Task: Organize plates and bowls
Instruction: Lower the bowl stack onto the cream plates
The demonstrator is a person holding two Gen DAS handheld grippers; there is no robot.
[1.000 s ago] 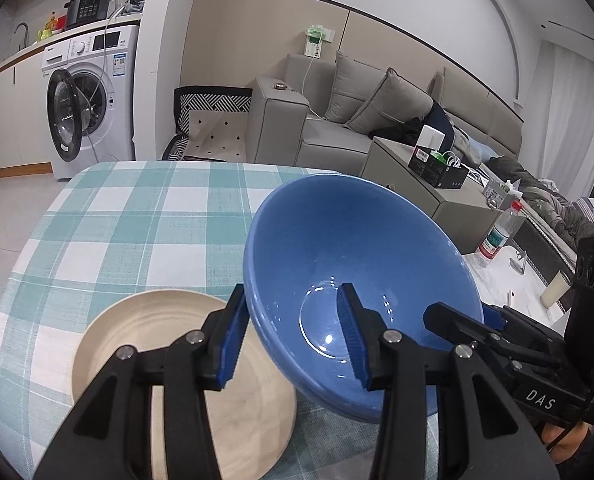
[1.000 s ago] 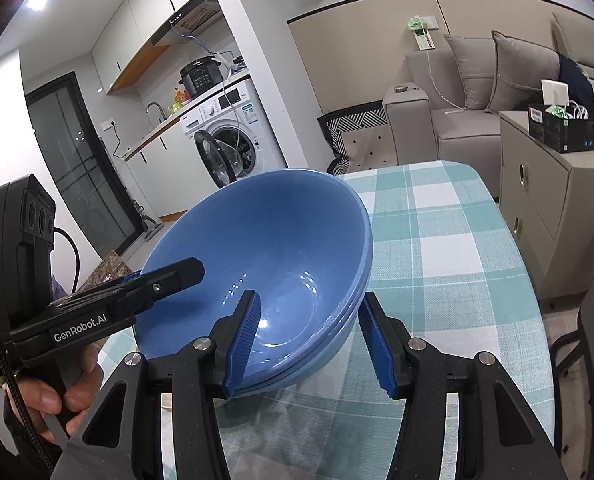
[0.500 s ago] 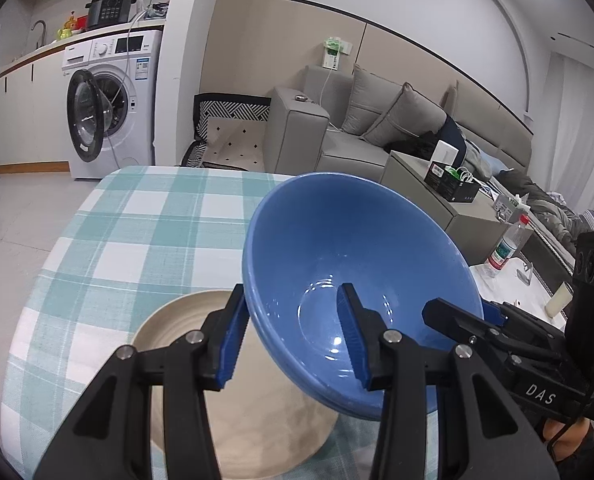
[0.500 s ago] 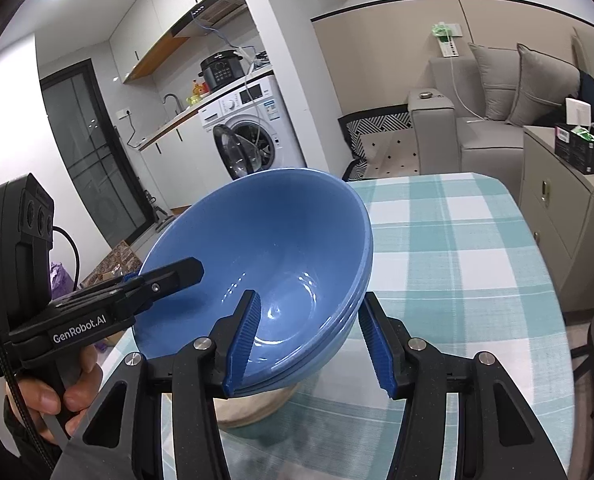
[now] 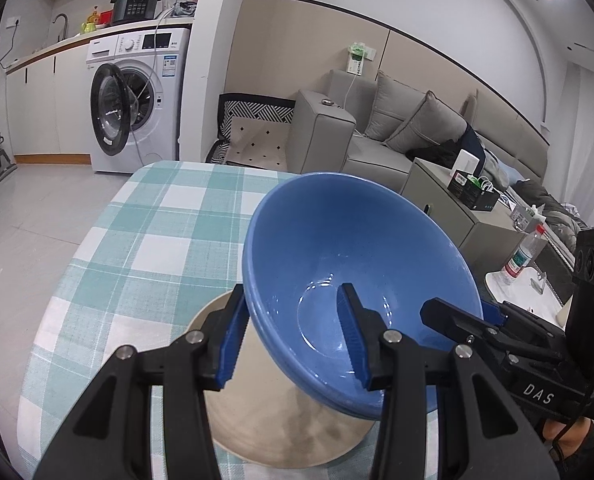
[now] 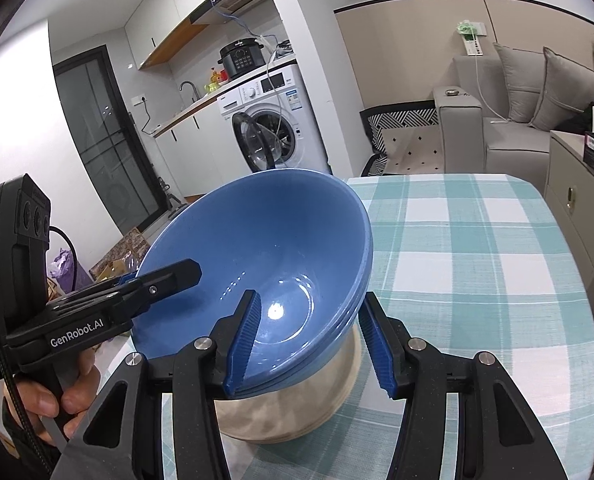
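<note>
A stack of blue bowls (image 5: pixel 349 264) hangs in the air, carried by both grippers from opposite sides. My left gripper (image 5: pixel 293 336) straddles the left rim, one finger inside and one outside. My right gripper (image 6: pixel 309 340) straddles the right rim the same way in the right wrist view, where the bowls (image 6: pixel 265 256) fill the middle. A beige plate (image 5: pixel 281 420) lies on the table directly below the bowls; it also shows in the right wrist view (image 6: pixel 297 408). The bowls hide most of the plate.
The table has a teal and white checked cloth (image 5: pixel 149 240) with a rounded far edge. Beyond it stand a washing machine (image 5: pixel 133 100), a grey sofa (image 5: pixel 397 136) and a side cabinet (image 5: pixel 453 208).
Both grippers have carried the bowls toward the beige plate; the bowls now hang over its middle. The grip on the rim is unchanged.
</note>
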